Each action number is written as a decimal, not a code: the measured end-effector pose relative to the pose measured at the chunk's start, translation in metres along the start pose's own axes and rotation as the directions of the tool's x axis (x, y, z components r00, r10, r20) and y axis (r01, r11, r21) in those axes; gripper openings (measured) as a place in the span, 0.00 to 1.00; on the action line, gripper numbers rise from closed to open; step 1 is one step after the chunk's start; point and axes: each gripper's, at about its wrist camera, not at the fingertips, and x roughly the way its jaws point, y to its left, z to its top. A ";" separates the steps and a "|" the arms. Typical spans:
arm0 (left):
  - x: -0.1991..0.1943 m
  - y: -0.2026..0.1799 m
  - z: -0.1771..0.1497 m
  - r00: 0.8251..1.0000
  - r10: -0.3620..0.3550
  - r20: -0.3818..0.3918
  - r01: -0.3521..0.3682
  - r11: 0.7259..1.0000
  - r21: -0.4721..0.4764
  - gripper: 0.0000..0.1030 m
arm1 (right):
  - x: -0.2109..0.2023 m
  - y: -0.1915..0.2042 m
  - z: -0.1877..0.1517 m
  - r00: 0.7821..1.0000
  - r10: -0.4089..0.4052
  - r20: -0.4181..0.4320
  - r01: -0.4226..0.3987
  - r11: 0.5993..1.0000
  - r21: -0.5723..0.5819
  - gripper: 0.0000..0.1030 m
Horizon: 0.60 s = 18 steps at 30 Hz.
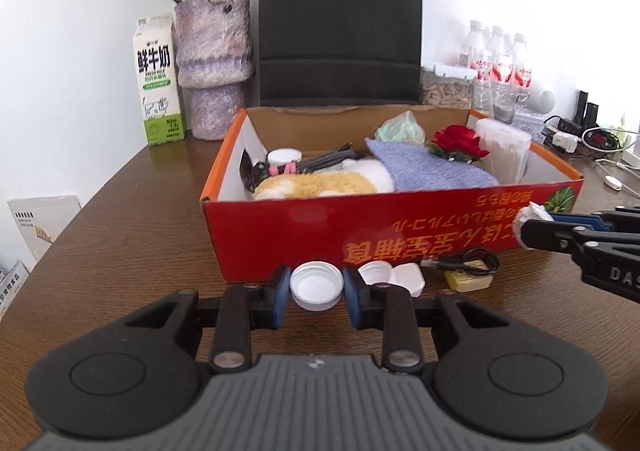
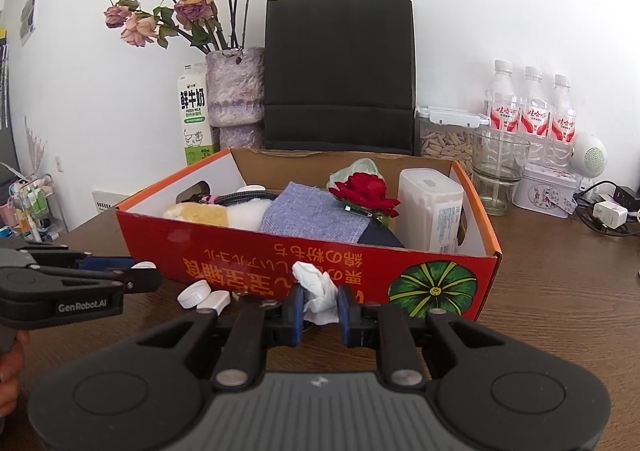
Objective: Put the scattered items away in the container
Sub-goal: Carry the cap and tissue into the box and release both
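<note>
Left wrist view: left gripper (image 1: 316, 287) clamps white cap (image 1: 317, 285) before red box (image 1: 304, 227) holding plush toy (image 1: 316, 185).

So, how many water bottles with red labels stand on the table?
3. The water bottles stand in a row near the wall, behind the box's right end: left one, middle one, right one. More may be hidden behind them.
</note>
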 end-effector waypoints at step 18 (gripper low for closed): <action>-0.027 -0.023 0.081 0.975 -0.013 0.223 0.037 0.994 -0.104 0.28 | -0.007 0.001 0.060 0.989 -0.002 0.146 0.002 1.000 0.001 0.16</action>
